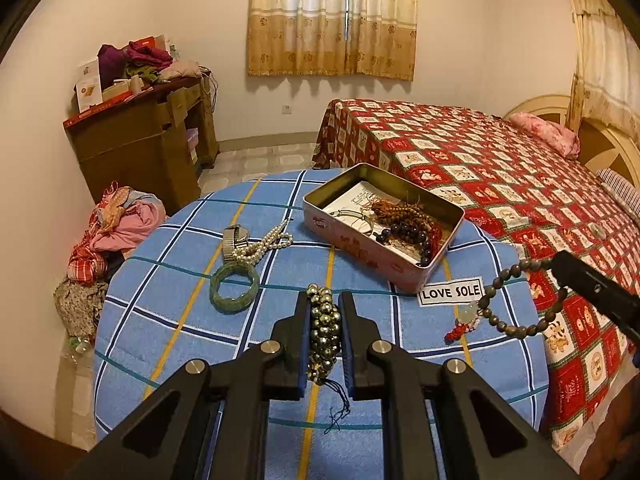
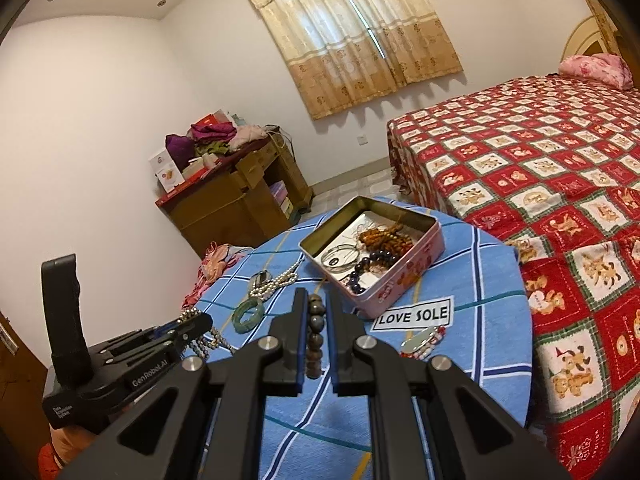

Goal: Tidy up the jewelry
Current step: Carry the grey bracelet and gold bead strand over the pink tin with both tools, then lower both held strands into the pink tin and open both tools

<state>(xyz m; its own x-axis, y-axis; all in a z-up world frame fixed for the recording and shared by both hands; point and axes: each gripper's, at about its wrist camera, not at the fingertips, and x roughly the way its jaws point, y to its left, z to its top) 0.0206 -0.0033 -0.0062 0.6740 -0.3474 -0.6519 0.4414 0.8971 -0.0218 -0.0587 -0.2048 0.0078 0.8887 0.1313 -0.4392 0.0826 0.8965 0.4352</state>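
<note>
While both grippers hover short of the pink tin (image 1: 384,258), left gripper (image 1: 325,334) clamped on a metallic bead strand (image 1: 323,336) and right gripper (image 2: 316,336) pinching a dark bead bracelet (image 2: 315,340), the dangling loops could snag the tin rim or each other.

One tin (image 1: 372,256), one jade bangle (image 1: 235,289), one watch (image 1: 234,240), one pearl strand (image 1: 266,242) (two bead bracelets (image 1: 324,336) gripped).

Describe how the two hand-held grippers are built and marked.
Both are matte black. The left hand-held gripper and right hand-held gripper have flat fingers with blue pad edges, triangular cut-out linkages and silver pivot pins. The left one's body carries white lettering and an upright black handle.
</note>
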